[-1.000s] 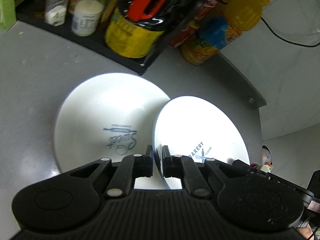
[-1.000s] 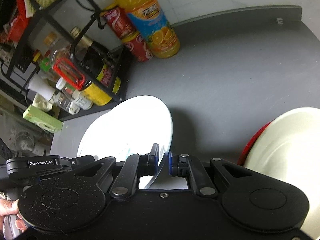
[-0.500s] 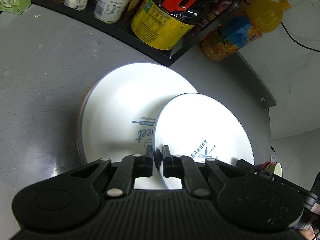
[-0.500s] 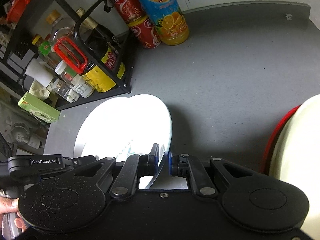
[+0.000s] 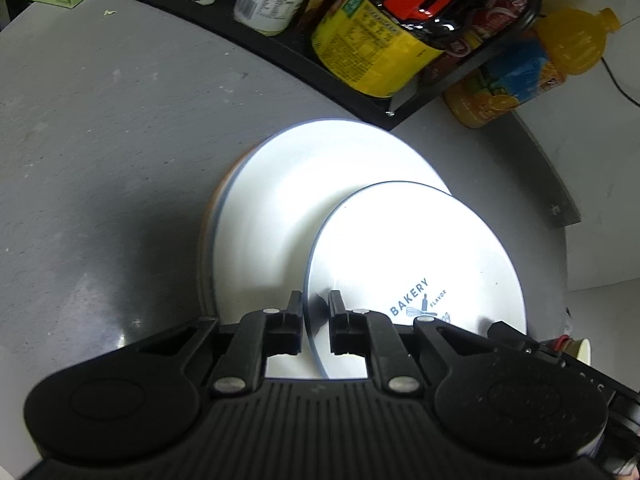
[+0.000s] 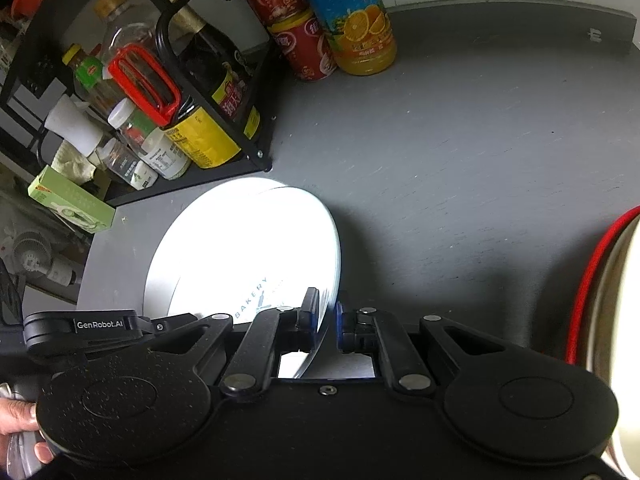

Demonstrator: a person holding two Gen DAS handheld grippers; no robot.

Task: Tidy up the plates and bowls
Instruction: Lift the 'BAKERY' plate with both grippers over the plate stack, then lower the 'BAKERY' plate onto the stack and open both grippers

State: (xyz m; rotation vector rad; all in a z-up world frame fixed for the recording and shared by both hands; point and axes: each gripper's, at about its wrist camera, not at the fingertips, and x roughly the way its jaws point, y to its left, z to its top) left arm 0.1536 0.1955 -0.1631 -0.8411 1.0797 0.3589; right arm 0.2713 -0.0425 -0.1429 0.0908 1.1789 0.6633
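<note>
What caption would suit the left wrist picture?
Left gripper straddles the rim of a "BAKERY" plate, jaws slightly apart, over a larger white plate.

White plate with blue "BAKERY" print, thin dark rim. Bigger white plate under it. Grey countertop. Orange juice bottle at 1 o'clock, blue label.

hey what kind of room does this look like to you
Most likely a home kitchen counter. A black condiment rack holds sauce bottles and seasoning jars, an orange juice bottle stands beside red drink cans, and white dinner plates sit stacked on the grey countertop.
</note>
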